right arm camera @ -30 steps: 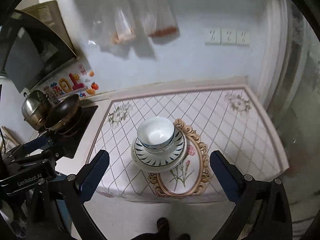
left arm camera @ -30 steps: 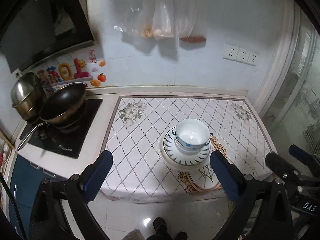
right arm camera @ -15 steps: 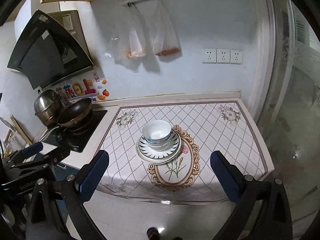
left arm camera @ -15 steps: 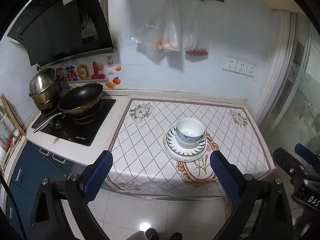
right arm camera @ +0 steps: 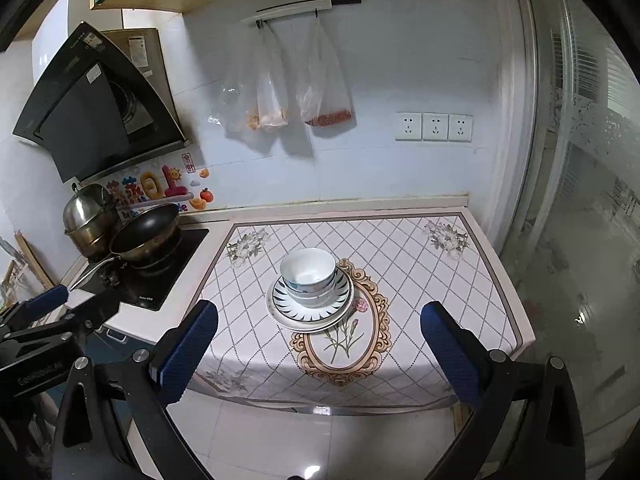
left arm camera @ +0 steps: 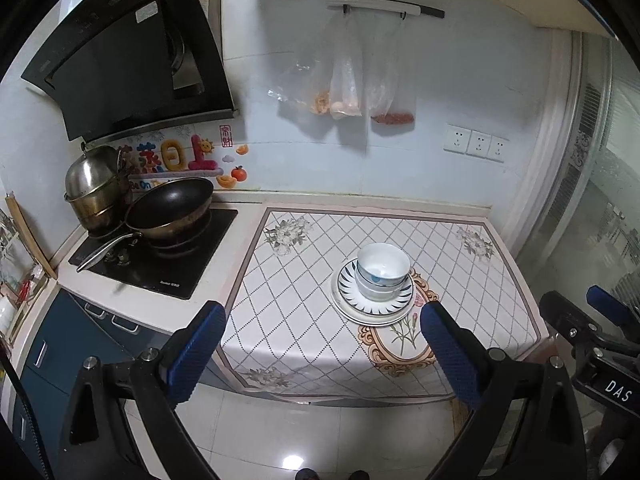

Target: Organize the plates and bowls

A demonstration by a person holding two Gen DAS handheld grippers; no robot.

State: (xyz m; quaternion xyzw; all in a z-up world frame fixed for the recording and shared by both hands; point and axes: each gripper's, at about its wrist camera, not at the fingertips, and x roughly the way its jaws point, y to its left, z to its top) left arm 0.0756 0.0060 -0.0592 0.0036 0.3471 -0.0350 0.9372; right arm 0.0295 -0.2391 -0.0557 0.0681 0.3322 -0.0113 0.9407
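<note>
1. bowls (left arm camera: 382,270) sit nested, upright, in one stack on the plates (left arm camera: 374,312). at least two bowls and two plates by the visible rims; exact count can't be told.
2. the stack rests near the middle of the patterned cloth (left arm camera: 304,320) on the counter (left arm camera: 224,276), overlapping the top of the oval flower print. nothing else lies on the cloth.
3. left gripper (left arm camera: 322,348): jaws wide apart, holding nothing, off the front edge of the counter, well apart from the stack.
4. right gripper (right arm camera: 320,346): same, jaws wide, empty, also out in front of the counter over the floor (right arm camera: 280,432).
5. farther out: frying pan (left arm camera: 170,208) and steel pot (left arm camera: 96,188) on the cooktop (left arm camera: 160,256) to the left, range hood (left arm camera: 128,64) above, plastic bags (left arm camera: 344,76) hanging on the wall, sockets (left arm camera: 476,144) to the right.
6. judgement: stacking looks done. bowls grouped, plates grouped, all in one pile. no loose dish visible in either view. nothing obvious left unless the stack has to go elsewhere, which the pictures don't show.
</note>
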